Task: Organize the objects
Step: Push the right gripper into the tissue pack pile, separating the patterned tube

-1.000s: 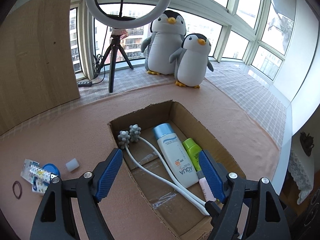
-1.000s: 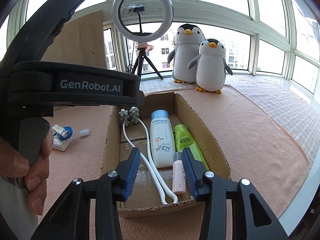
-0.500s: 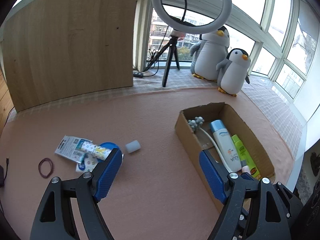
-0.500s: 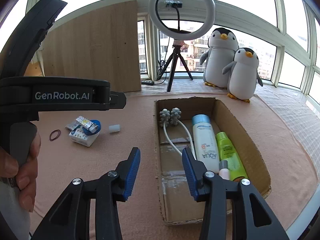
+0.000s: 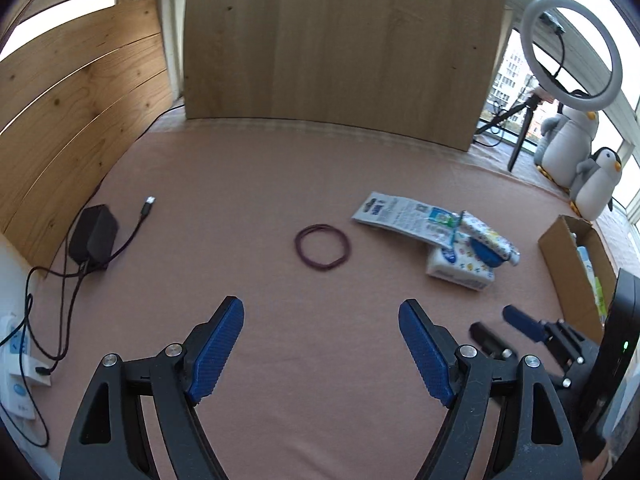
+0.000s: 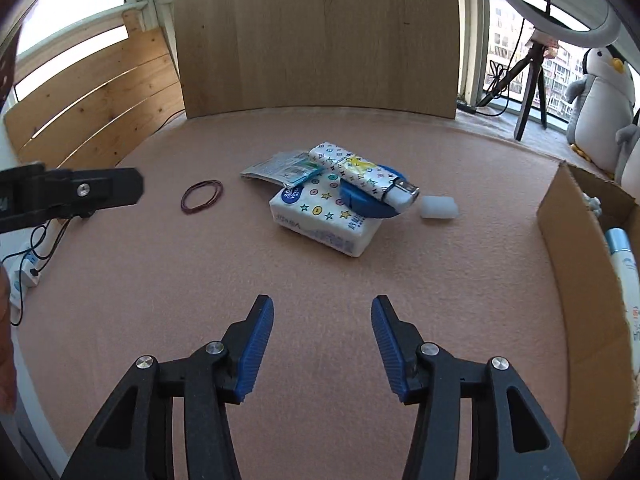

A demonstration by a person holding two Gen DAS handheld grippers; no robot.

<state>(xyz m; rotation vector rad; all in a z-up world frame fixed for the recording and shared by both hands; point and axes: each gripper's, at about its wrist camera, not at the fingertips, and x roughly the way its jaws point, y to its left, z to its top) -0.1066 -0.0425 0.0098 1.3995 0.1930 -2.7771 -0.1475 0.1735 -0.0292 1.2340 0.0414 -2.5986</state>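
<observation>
**Loose pile waits outside the box**

Left wrist view: the left gripper [image 5: 321, 344] hangs released and empty above the pink worktop [image 5: 248, 184], facing the hair tie [image 5: 322, 247]. Being thin and flat, it could slip from the fingers.

Right wrist view: the right gripper [image 6: 322, 339] is spread and empty before the tissue pack [image 6: 326, 216]. The lighter [image 6: 364, 178] on top could roll off if nudged. The cardboard box [image 6: 576, 280] stands to the right.

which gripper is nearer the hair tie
Left, probably. The left gripper points at the hair tie, both jaws open. The right gripper faces the tissue pack instead.
</observation>
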